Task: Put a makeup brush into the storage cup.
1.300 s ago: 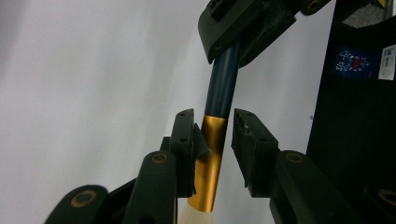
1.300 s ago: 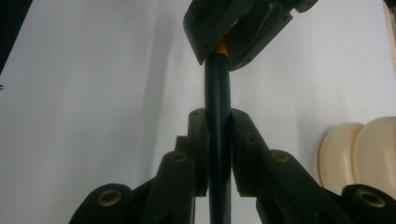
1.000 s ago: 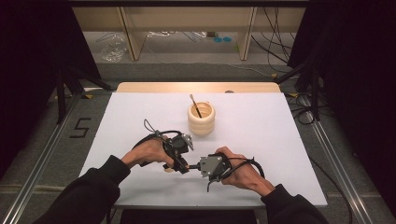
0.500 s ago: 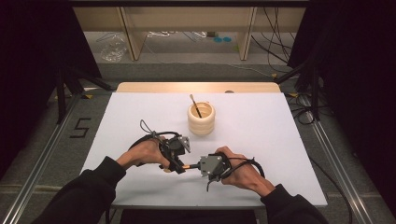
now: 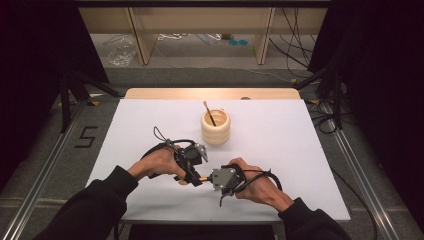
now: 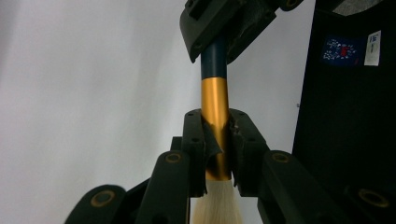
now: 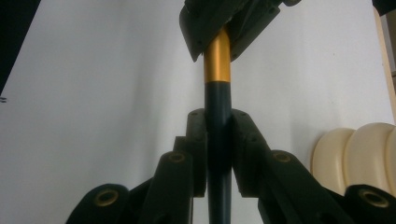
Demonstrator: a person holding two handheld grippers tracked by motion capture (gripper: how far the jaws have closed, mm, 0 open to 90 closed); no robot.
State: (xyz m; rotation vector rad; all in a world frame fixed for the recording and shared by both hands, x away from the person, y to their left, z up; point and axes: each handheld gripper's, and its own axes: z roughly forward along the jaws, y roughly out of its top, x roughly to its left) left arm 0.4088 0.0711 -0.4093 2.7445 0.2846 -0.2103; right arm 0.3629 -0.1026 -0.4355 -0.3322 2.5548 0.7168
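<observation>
Two grippers clamp one brush with a dark blue handle, gold metal ferrule and pale bristles (image 6: 215, 116), near the front edge of the white table (image 5: 300, 150), well short of the cream ribbed holder (image 5: 215, 127). The left gripper (image 6: 215, 154) pinches the ferrule; the right gripper (image 7: 218, 154) pinches the handle. This looks like a handover between hands. Next, one gripper should let go before the brush travels toward the holder, where another thin brush (image 5: 209, 113) stands.

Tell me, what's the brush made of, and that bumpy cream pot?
The brush: a gold band that looks like shiny metal, a dark blue handle, maybe painted wood or plastic, and pale soft bristles. The pot: smooth, matte and ribbed, probably plastic or ceramic.
</observation>
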